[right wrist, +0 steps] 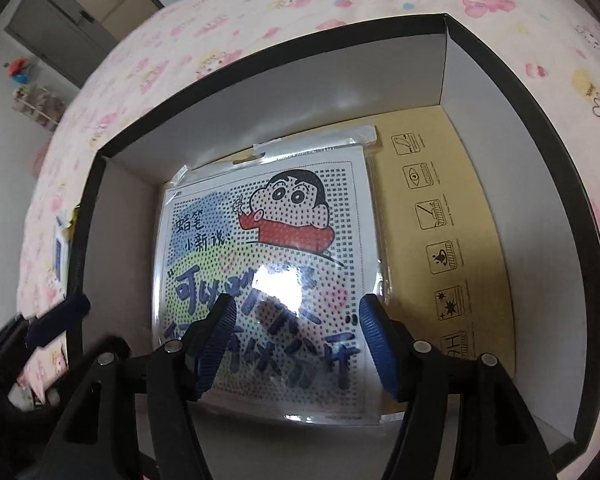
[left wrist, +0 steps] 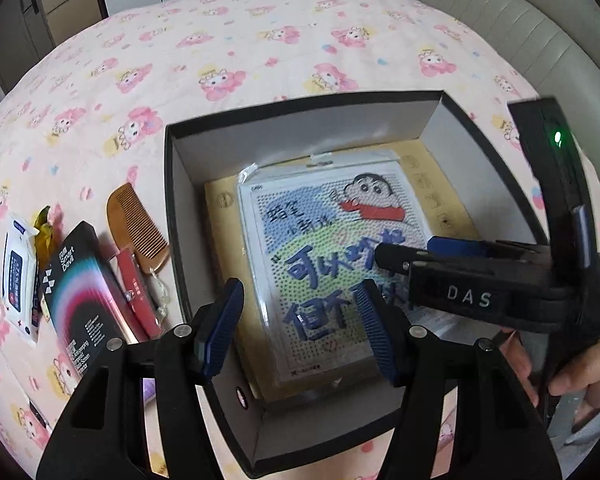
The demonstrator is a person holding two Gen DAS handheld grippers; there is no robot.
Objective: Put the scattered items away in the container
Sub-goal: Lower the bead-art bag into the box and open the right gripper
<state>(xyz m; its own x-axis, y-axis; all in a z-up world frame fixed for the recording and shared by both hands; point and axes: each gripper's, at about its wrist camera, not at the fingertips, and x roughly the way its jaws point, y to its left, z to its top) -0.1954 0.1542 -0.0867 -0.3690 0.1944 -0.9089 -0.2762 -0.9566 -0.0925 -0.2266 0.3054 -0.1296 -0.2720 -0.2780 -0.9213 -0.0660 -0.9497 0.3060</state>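
Note:
A black box (left wrist: pixel 300 132) with white inner walls stands open on the bed. A plastic-sleeved cartoon picture packet (left wrist: pixel 316 248) lies flat on the box's tan floor. My left gripper (left wrist: pixel 300 300) hangs open over the box's near left corner with nothing between its fingers. My right gripper (left wrist: pixel 412 250) reaches in from the right above the packet. In the right wrist view the right gripper (right wrist: pixel 296 312) stands open just over the packet (right wrist: pixel 268 240), pads clear of it. Left of the box (right wrist: pixel 280 92) lie a wooden comb (left wrist: pixel 136 228), a red slim case (left wrist: pixel 140 296), a black Smart Devil carton (left wrist: pixel 80 288) and a wipes pack (left wrist: pixel 18 276).
The bed has a pink cartoon-print sheet (left wrist: pixel 260 40). A yellow wrapper (left wrist: pixel 44 236) sits between the wipes and the carton. A grey padded headboard (left wrist: pixel 520 20) curves along the right. A hand (left wrist: pixel 572 376) grips the right tool. Cupboards and cardboard boxes stand beyond the bed.

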